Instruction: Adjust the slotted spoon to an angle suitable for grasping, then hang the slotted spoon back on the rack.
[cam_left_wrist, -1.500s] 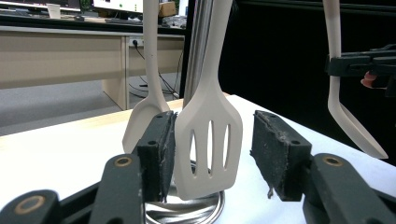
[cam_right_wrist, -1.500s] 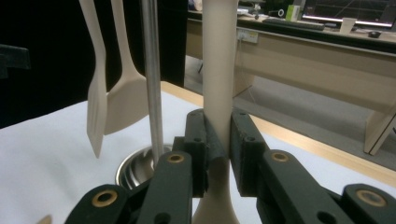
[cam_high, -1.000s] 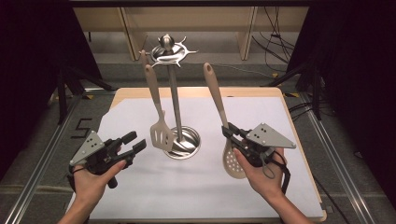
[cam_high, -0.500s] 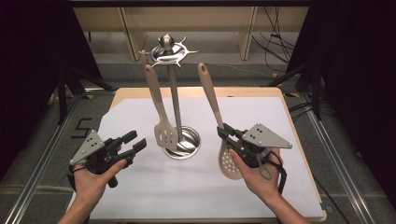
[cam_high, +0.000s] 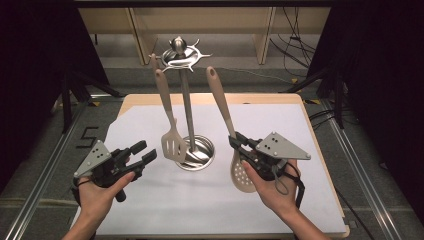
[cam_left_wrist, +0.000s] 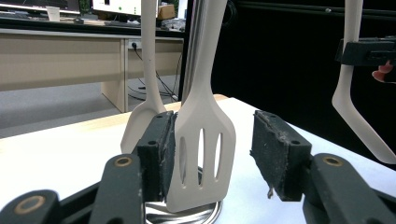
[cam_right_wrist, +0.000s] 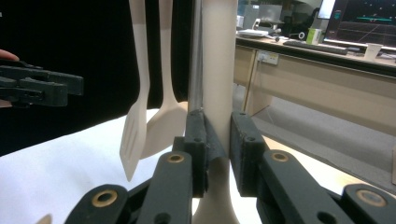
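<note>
A steel utensil stand (cam_high: 186, 107) rises from a round base (cam_high: 199, 156) at the table's middle. A beige slotted spatula (cam_high: 174, 145) hangs from its top hooks (cam_high: 179, 56), with a second beige utensil (cam_left_wrist: 140, 121) hanging behind it. My left gripper (cam_high: 142, 152) rests open at the left, its jaws pointing at the slotted spatula (cam_left_wrist: 201, 154) a short way ahead, nothing between them. My right gripper (cam_high: 237, 142) is shut on the handle of a beige perforated skimmer (cam_high: 242, 175), held upright and leaning left, just right of the stand. Its pads squeeze the skimmer handle (cam_right_wrist: 219, 70).
White paper (cam_high: 280, 125) covers the wooden table (cam_high: 310, 125), with bare room in front of the stand and to both sides. Dark curtains and tripod legs (cam_high: 67, 100) flank the table. Desks with monitors (cam_right_wrist: 364, 23) stand far behind.
My right gripper has shifted slightly left with the skimmer, and the handle's top has swung closer to the stand's hooks. The left gripper has stayed put.
</note>
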